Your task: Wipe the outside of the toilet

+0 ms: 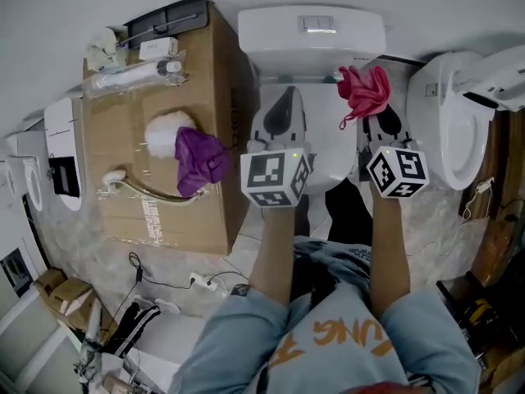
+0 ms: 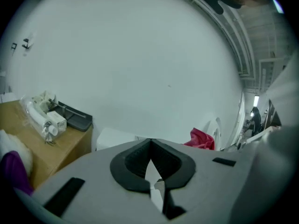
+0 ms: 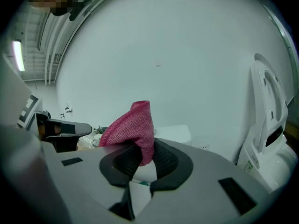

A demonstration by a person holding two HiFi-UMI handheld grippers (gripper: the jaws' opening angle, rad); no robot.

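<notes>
Nearby, marbled floor (image 1: 90,245) surrounds a cardboard box (image 1: 164,208) at left. Above the toilet (image 1: 330,156) the left claw (image 1: 286,98) is pinched together, empty; the right claw (image 3: 144,154) clamps a pink cloth (image 1: 365,90) near the tank (image 1: 312,39), white wall (image 1: 57,6) beyond.

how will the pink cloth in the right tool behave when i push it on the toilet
Probably floppy: the pink cloth bunches and folds over where the right tool pinches it. Likely light, since a small pinch carries the whole bunch. Its woven, towel-like surface suggests it will drag on the toilet rather than slide.
</notes>
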